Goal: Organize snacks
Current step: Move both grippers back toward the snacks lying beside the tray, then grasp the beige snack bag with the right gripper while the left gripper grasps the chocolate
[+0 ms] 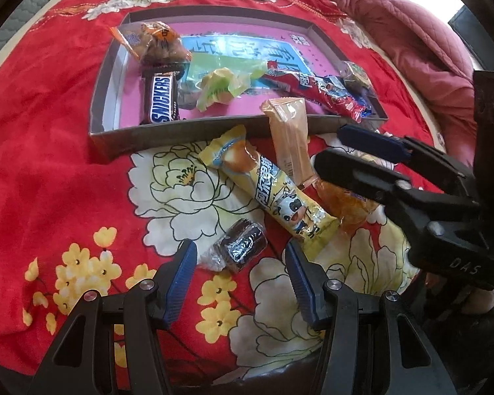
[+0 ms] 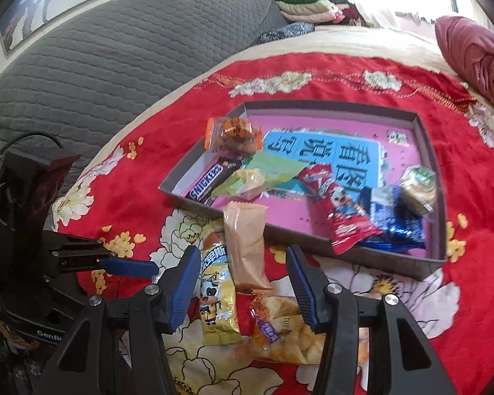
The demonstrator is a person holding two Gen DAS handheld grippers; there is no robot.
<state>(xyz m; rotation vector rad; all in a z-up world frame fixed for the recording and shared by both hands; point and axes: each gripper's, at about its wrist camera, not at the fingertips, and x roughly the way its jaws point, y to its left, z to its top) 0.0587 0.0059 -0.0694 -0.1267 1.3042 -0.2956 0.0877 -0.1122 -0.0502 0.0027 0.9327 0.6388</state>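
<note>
Left claw (image 1: pixel 240 256) tilted steeply down, open over choc snack (image 1: pixel 238 247)

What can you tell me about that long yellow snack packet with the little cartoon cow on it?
The yellow cow packet is a long, glossy plastic-looking wrapper, sealed, printed with a cartoon cow, blue lettering and a picture of bread. It lies flat and slanted on the flowered red cloth, outside the cardboard tray, its top end near the tray's front wall. A pale orange packet lies alongside, seemingly overlapping its edge. Neither gripper touches it.

Glossy plastic wrappers (image 1: pixel 277 187), cardboard box (image 1: pixel 181 131)
</note>
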